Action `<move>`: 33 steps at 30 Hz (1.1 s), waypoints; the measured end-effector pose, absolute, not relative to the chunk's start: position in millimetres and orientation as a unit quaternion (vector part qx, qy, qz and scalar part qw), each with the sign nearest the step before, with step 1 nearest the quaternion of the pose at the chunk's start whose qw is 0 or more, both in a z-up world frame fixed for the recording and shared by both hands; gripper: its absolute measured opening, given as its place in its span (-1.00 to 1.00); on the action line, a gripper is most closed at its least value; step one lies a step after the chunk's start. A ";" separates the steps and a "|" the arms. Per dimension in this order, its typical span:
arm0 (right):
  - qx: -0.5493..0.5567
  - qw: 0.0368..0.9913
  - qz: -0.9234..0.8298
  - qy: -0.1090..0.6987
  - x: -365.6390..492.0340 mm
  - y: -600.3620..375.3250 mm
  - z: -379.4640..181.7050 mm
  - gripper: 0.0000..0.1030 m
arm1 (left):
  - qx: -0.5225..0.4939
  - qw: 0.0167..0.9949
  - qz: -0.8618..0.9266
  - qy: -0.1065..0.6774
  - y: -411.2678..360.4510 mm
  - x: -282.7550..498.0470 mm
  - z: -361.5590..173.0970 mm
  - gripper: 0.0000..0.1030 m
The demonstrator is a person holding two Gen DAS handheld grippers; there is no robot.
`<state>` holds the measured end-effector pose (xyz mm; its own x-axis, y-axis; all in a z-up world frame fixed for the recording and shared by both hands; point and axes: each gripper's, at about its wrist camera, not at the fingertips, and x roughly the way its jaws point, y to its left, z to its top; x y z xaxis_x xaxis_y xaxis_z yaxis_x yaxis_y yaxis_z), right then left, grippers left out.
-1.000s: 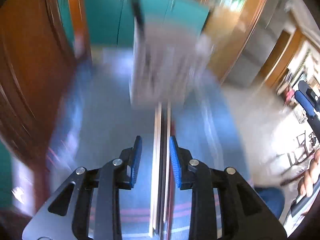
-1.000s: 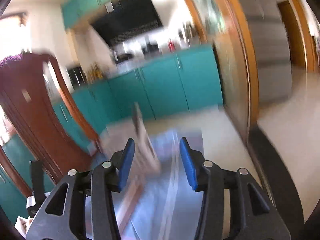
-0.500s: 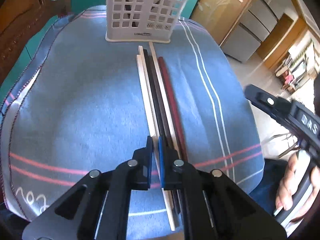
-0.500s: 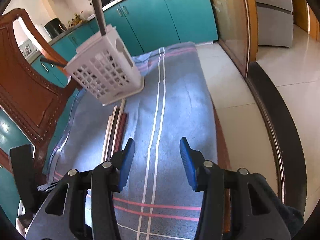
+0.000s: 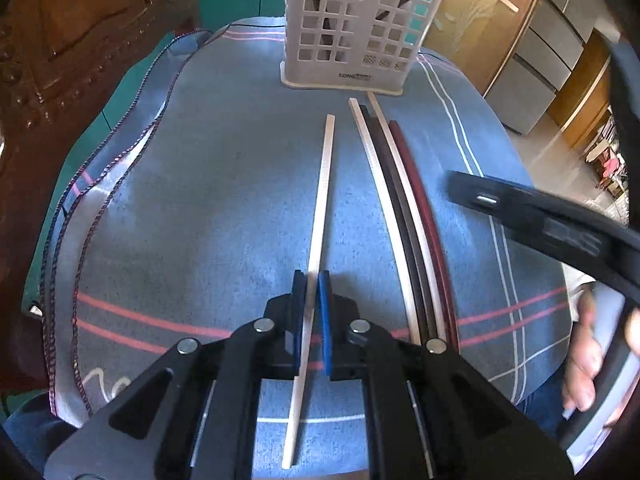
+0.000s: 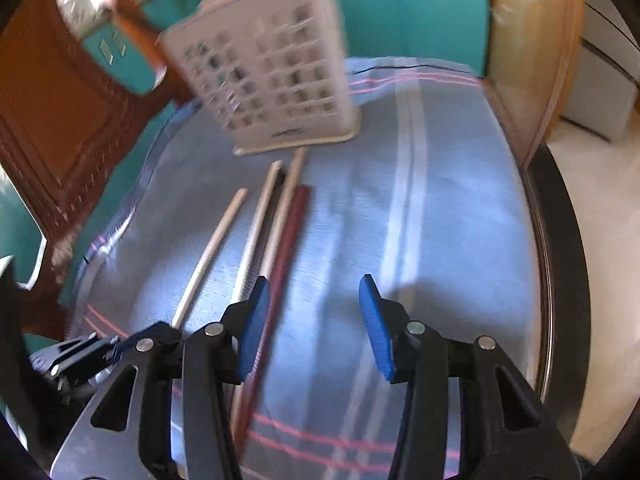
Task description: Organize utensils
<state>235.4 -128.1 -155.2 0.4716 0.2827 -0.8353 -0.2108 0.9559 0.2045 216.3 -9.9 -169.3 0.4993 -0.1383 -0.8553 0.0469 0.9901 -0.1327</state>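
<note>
Holding one pale chopstick [image 5: 320, 216] in my left claw [image 5: 311, 312], whose blue pads are pinched against its sides near the near end; the stick runs forward over the blue striped cloth [image 5: 200, 200] toward the white slotted utensil basket [image 5: 356, 28], set apart to the left of the others. Item group: four chopsticks [image 5: 400, 208] lying side by side on the cloth just right of the held one, in order pale, dark, pale, dark red, their far tips close to the basket's base. Basket: upright at the far end of the counter, something dark standing inside it, detail not legible. My right claw [image 6: 314, 320] hangs wide open above the cloth with nothing between its pads; in the right wrist view its left finger [image 6: 252, 328] sits over the near part of the dark red stick [image 6: 288, 240], contact not determinable because the view is blurred. Surroundings: carved wooden chair back [image 5: 60, 60] to the left, teal cabinets [image 6: 400, 8] behind the basket.
</note>
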 end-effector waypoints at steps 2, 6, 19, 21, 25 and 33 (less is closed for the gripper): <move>0.016 0.847 0.139 0.512 245.2 -112.5 -164.5 -0.50 | -0.047 0.865 -0.056 0.496 -9.4 212.3 -167.2 -0.83; -0.006 0.847 0.114 0.520 248.9 -102.4 -169.7 -0.61 | -0.054 0.865 -0.061 0.495 -7.3 216.6 -170.8 -0.83; 0.069 0.844 0.112 0.520 232.9 -141.9 -163.8 -0.88 | -0.073 0.860 -0.077 0.499 -0.3 212.4 -172.0 -0.87; 0.087 0.845 0.113 0.515 224.7 -152.7 -158.3 -0.88 | -0.079 0.857 -0.081 0.502 1.1 208.5 -170.6 -0.87; 0.115 0.842 0.109 0.515 215.6 -172.2 -149.9 -0.88 | -0.078 0.859 -0.087 0.498 0.1 204.1 -163.8 -0.87; 0.082 0.841 0.090 0.527 228.7 -164.3 -162.1 -0.65 | -0.074 0.856 -0.080 0.506 0.8 242.0 -164.4 -0.62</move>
